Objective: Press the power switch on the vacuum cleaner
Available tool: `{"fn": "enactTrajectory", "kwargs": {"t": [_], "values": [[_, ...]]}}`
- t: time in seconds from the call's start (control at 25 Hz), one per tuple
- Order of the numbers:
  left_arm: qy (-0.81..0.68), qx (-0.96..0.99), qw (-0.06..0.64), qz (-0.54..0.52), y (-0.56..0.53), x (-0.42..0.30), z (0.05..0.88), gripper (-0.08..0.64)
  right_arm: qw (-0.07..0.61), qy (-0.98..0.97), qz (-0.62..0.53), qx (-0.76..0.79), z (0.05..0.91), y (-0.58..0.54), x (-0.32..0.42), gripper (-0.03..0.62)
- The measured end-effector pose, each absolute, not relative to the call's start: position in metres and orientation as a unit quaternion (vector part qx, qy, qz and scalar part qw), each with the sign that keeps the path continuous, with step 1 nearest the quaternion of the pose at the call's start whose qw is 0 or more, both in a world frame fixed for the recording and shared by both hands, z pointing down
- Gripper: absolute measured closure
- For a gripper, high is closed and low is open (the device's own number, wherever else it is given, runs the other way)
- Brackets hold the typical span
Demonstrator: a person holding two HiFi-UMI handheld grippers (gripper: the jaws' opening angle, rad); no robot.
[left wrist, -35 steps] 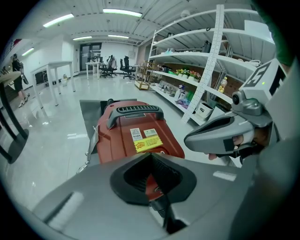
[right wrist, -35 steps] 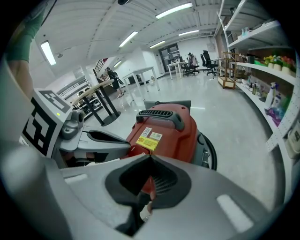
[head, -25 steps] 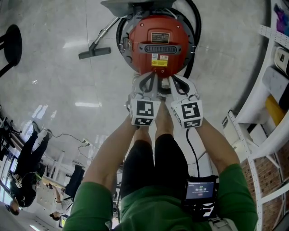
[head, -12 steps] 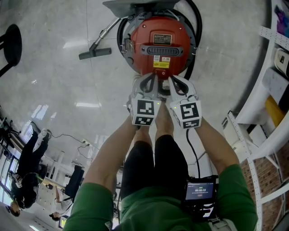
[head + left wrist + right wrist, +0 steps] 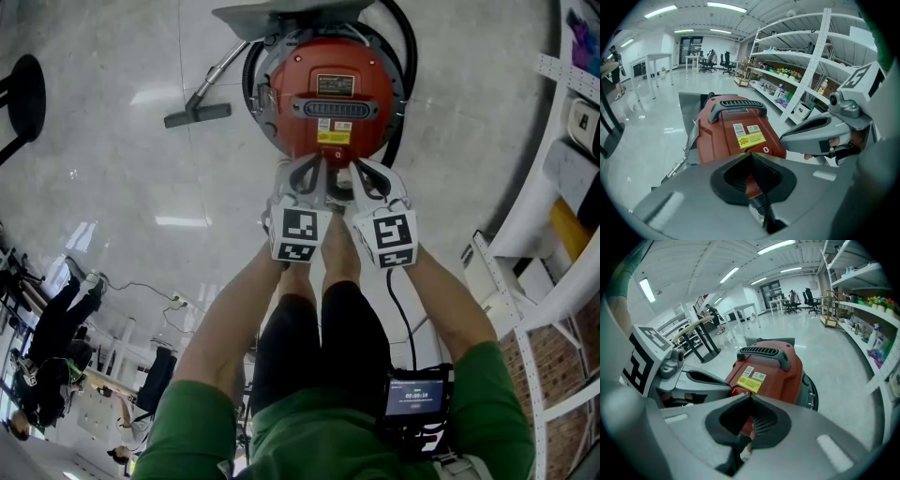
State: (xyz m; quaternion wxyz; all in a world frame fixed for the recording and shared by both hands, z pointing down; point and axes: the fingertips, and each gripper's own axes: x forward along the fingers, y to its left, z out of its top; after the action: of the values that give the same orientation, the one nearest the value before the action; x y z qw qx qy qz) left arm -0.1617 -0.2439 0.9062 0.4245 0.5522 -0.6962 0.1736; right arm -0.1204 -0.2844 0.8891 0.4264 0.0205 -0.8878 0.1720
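1. The head view looks steeply down at the floor (image 5: 103, 178), with the vacuum cleaner (image 5: 330, 94) at top centre.
2. The left gripper view faces along the left gripper (image 5: 750, 154), low and close behind the vacuum cleaner.
3. The right gripper view does likewise from the right gripper (image 5: 750, 397), just beside it.
4. All three views share the vacuum cleaner's red top. Each gripper view catches the other gripper at its edge.
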Motion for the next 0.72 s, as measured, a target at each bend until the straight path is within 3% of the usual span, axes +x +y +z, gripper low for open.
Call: {"fn": "enactTrajectory", "kwargs": {"t": [0.72], "values": [[-0.711, 0.533, 0.428, 0.168, -0.240, -0.175, 0.891, 0.551, 0.414, -0.896, 0.158, 0.023, 0.860, -0.297, -0.113, 0.592]]}}
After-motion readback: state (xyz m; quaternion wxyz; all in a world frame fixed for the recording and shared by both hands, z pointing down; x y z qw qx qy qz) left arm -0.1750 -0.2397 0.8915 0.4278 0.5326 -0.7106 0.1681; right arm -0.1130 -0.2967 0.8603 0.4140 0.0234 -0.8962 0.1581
